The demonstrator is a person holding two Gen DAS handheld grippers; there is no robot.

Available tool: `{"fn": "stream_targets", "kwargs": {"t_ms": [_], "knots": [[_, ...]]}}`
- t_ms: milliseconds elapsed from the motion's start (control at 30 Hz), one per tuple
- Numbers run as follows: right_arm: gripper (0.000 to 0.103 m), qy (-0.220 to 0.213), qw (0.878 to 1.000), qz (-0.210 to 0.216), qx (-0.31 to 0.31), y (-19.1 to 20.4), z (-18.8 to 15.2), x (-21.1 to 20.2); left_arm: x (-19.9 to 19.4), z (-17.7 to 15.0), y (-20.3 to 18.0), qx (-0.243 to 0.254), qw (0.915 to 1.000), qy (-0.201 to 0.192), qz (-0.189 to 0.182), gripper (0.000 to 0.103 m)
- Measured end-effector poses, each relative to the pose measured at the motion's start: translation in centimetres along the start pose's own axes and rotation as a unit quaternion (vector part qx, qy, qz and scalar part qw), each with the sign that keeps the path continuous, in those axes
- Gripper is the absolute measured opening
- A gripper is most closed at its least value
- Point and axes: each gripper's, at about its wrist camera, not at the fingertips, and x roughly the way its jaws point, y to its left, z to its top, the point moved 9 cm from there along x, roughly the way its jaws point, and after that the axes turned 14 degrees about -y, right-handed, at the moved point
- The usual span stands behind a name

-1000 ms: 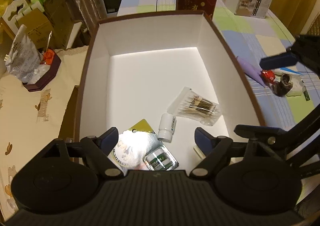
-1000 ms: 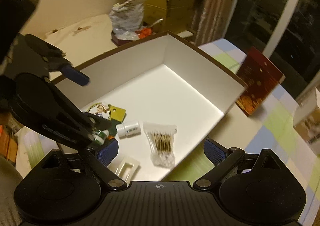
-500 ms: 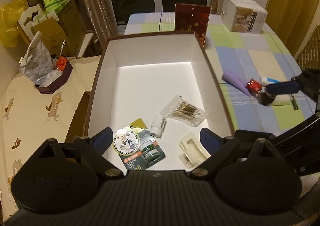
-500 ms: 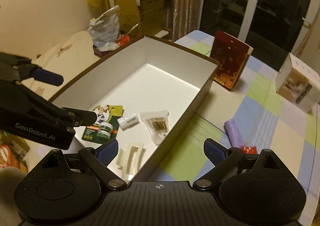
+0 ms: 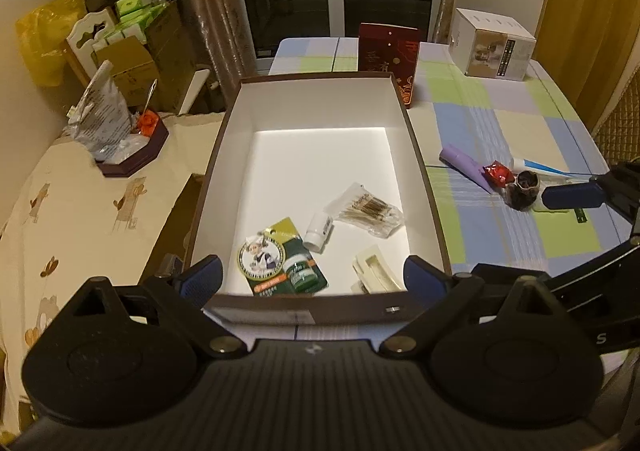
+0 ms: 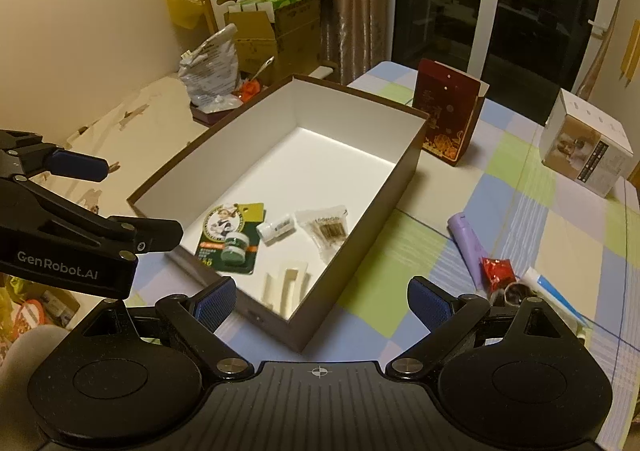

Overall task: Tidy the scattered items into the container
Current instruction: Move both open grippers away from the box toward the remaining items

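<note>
Brown-walled box (image 5: 424, 187) holds four items; we hover both grippers empty.
Left gripper (image 5: 312, 279) and right gripper (image 6: 320, 299) fingers spread apart; purple tube (image 6: 468, 243) lies right of the box.

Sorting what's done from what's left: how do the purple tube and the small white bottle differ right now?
The purple tube lies on the checked tablecloth, outside the box; the small white bottle lies inside it. The tube is longer and tapered; the bottle is short and stubby. Both lie on their sides, untouched by either gripper.
</note>
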Motion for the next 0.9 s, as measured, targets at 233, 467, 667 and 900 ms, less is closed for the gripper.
{"fn": "stream_targets", "kwargs": {"t_ms": [233, 467, 667, 900], "knots": [[0.097, 0.004, 1.000, 0.003, 0.009, 0.8, -1.4, -1.7, -2.2, -1.4, -0.3, -0.013, 0.9999, 0.003, 0.005, 0.096], [0.097, 0.005, 1.000, 0.008, 0.024, 1.4, -2.2, -3.2, -4.2, -2.2, -0.5, -0.020, 0.9998, 0.000, 0.009, 0.096], [0.097, -0.001, 1.000, 0.005, 0.023, 1.5, -2.6, -4.6, -5.6, -2.8, -0.9, -0.029, 0.9995, -0.002, 0.008, 0.096], [0.097, -0.008, 1.000, -0.003, 0.029, 1.1, -3.3, -6.4, -7.1, -3.2, -2.0, -0.032, 0.9995, -0.005, 0.004, 0.096]]}}
